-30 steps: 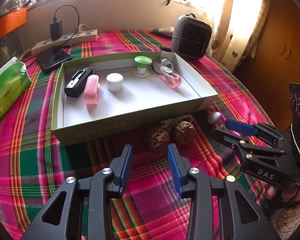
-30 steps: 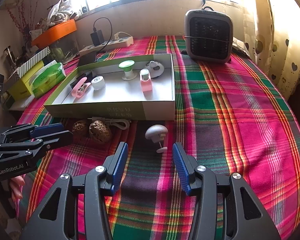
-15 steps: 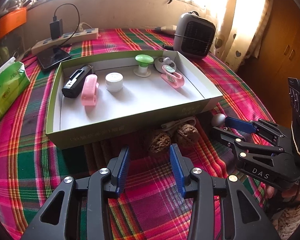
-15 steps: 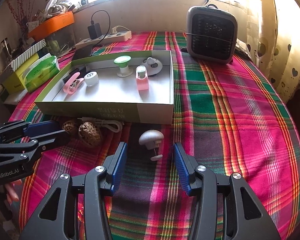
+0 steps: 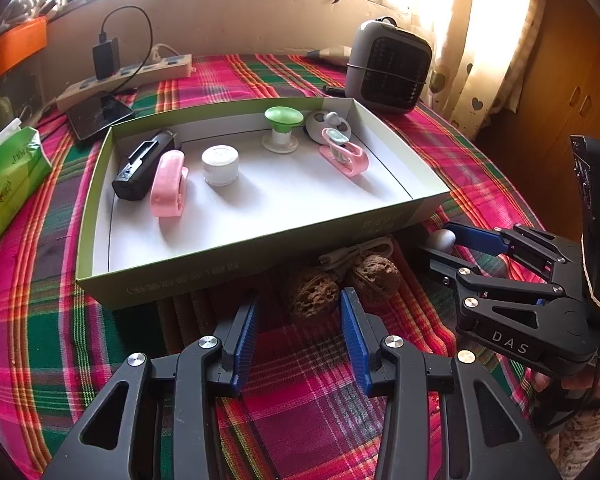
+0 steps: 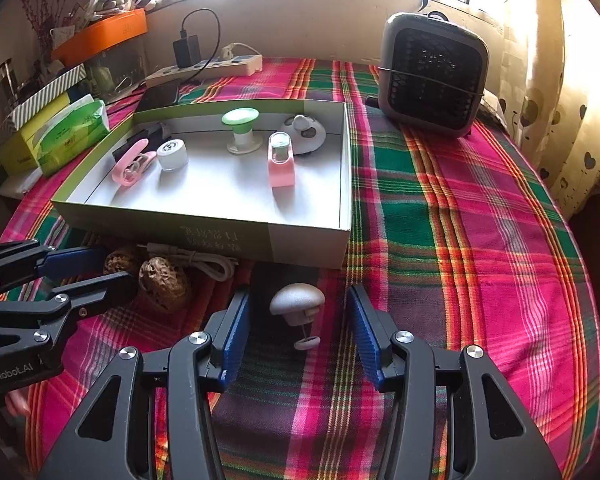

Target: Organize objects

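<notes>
- One shallow green-sided cardboard tray (image 5: 100,184) lay on the plaid tablecloth (image 6: 480,216).
- Six small things sat inside it: one black rectangular device (image 5: 142,164), two pink clip-shaped gadgets (image 5: 168,184) (image 5: 346,154), one white round cap (image 5: 220,165), one green-topped mushroom-shaped knob (image 5: 282,128) and one grey-white round gadget (image 5: 326,124) in the far corner.
- Two walnuts (image 5: 314,292) (image 5: 374,272) lay outside, close to the tray's near wall, with one coiled white cable (image 5: 356,250) just behind them.
- One grey mushroom-shaped knob (image 6: 298,302) lay tipped on the cloth, near the tray's near right corner.
- Beyond the tray stood one grey fan heater (image 6: 432,76), one power strip (image 5: 128,78) with a black charger plugged in, one phone (image 5: 98,114) and one green tissue pack (image 5: 8,184).
- The left gripper (image 5: 298,336) pointed steeply down, its jaws spread wide and empty, the nearer walnut just ahead of the gap.
- The right gripper (image 6: 298,332) angled down likewise, jaws apart on either side of the grey knob, pads not touching it.
</notes>
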